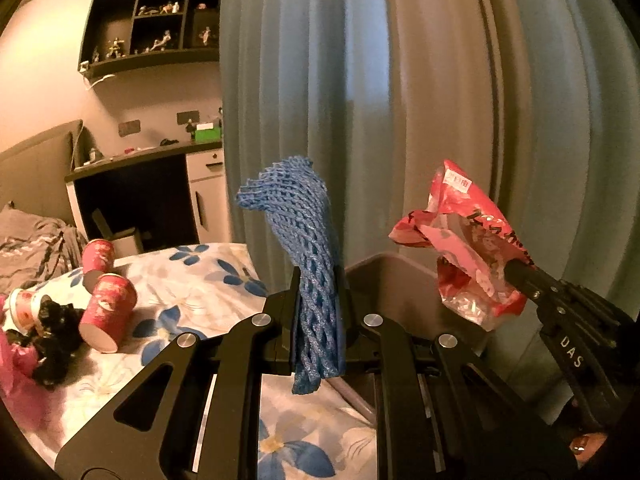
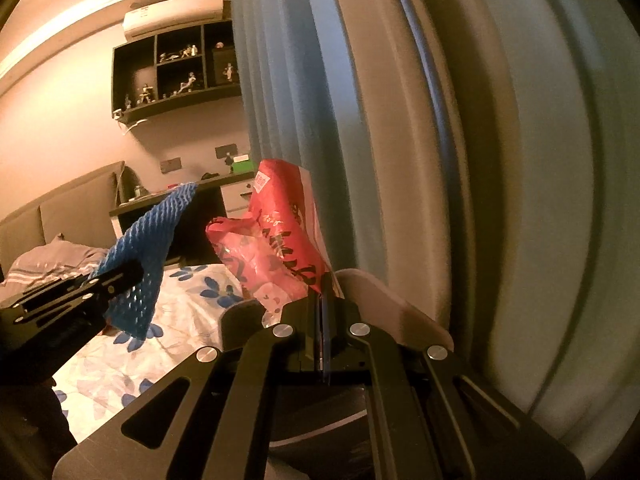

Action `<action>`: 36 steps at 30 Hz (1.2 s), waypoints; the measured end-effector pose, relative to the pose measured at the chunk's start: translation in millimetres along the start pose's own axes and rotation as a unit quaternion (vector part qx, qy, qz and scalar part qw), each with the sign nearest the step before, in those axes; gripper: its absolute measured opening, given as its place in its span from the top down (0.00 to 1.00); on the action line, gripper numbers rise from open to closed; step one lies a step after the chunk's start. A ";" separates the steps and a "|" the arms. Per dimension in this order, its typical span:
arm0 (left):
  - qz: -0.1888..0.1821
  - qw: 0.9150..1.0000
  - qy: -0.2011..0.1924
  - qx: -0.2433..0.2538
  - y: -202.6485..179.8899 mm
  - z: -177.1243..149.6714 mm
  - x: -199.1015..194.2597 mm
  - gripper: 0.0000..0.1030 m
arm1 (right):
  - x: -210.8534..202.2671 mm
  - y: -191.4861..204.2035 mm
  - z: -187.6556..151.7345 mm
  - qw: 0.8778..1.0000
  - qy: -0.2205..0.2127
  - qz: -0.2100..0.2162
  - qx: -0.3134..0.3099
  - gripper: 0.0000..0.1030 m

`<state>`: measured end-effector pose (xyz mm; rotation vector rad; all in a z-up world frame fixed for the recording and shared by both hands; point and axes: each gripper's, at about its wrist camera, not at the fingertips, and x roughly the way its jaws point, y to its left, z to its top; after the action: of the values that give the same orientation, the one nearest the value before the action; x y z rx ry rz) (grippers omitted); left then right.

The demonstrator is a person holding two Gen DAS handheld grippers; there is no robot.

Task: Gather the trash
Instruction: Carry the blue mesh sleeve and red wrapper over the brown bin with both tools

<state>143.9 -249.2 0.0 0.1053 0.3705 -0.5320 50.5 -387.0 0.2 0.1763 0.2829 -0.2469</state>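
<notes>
Left gripper [image 1: 318, 312]: jaws closed onto a blue foam net sleeve [image 1: 304, 240], which stands up between the pads and droops a little below them; also seen from the right wrist view [image 2: 138, 264]

Right gripper [image 2: 322, 312]: jaws pressed fully together on a crumpled red-and-pink plastic wrapper [image 2: 276, 236], held upright; in the left wrist view the same wrapper [image 1: 464, 248] sits at the tip of that gripper [image 1: 514, 276], to the right of the net sleeve, the two apart

Bin [image 1: 396, 280]: grey-brown rim just beyond both grippers, beside the bed edge, in front of the blue-grey curtain [image 1: 360, 80]

Bed [image 1: 192, 288]: cover white with blue flowers

Remaining litter on bed, left side: two red paper cups [image 1: 108, 312] lying tipped, a third cup [image 1: 22, 308] with white rim, a black crumpled bag [image 1: 56, 340], pink plastic [image 1: 12, 364] at the frame edge

Background: dark wall shelf [image 1: 152, 24] with small figurines; dark worktop [image 1: 148, 156] with a green box [image 1: 208, 133]
</notes>
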 end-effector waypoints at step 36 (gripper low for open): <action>-0.086 0.996 0.025 -0.028 -16.4 -16.0 53.7 0.32 | 30.1 -11.2 0.0 1.000 0.021 -0.001 0.019 0.78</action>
<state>173.2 -285.7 -35.0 0.0325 0.4455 -0.6888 75.6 -404.2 -10.2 0.2183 0.3207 -0.2501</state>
